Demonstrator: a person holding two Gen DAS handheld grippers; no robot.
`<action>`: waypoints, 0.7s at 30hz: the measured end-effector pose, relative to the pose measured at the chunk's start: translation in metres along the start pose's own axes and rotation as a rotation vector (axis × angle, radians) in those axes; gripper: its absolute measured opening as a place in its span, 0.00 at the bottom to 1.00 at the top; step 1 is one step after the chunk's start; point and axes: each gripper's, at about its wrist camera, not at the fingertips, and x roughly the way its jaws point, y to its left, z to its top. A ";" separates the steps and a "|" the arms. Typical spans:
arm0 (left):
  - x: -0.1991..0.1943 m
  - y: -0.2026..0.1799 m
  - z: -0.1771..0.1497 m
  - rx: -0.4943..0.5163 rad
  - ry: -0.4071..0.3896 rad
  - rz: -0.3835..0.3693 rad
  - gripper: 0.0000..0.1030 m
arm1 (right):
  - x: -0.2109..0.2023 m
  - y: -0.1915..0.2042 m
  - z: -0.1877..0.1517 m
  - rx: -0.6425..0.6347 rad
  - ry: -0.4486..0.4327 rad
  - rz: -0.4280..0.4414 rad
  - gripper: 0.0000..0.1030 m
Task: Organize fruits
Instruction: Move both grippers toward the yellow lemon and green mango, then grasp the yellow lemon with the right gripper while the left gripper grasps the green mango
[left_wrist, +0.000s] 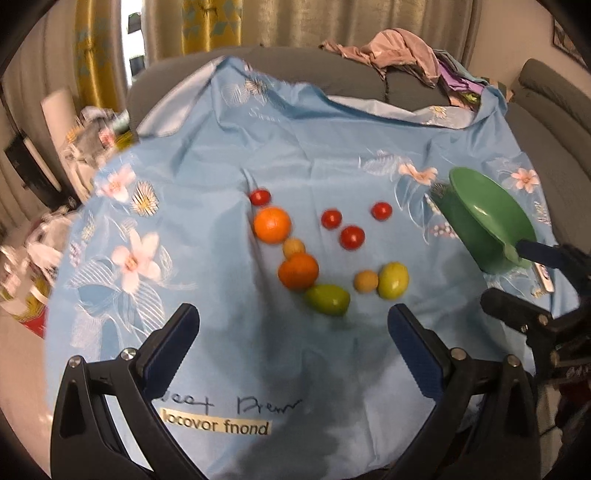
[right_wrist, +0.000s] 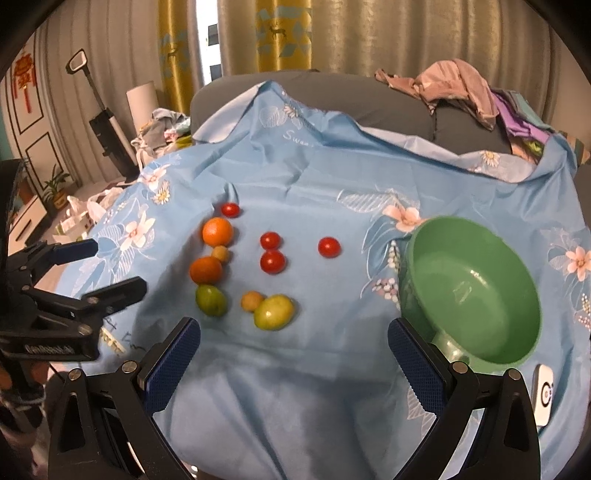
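Note:
Several fruits lie on a light blue flowered cloth (right_wrist: 325, 177): two oranges (left_wrist: 272, 224) (left_wrist: 297, 271), several red tomatoes (left_wrist: 352, 237), two small yellow fruits (left_wrist: 365, 281) and two green fruits (left_wrist: 327, 299) (left_wrist: 393, 280). A green bowl (right_wrist: 476, 291) stands tilted at the right, and it shows empty. My left gripper (left_wrist: 291, 325) is open and empty, just short of the fruits. My right gripper (right_wrist: 293, 336) is open and empty; its right finger (right_wrist: 417, 362) is beside the bowl's base. The same fruits show in the right wrist view, such as the yellow-green one (right_wrist: 274, 312).
The cloth covers a grey sofa (right_wrist: 332, 85) with a heap of clothes (right_wrist: 461, 88) on its back. A small white device (right_wrist: 543, 395) lies on the cloth right of the bowl. Clutter, a white roll (right_wrist: 142, 103) and curtains stand at the left and behind.

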 end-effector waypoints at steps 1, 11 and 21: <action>0.003 0.002 -0.002 -0.010 0.012 -0.020 0.99 | 0.002 -0.001 -0.002 0.001 0.007 0.005 0.99; 0.025 0.008 -0.014 -0.063 0.040 -0.182 0.97 | 0.044 -0.011 -0.016 0.054 0.077 0.108 0.91; 0.044 0.002 -0.005 -0.053 0.073 -0.233 0.86 | 0.067 -0.016 -0.020 0.072 0.098 0.178 0.78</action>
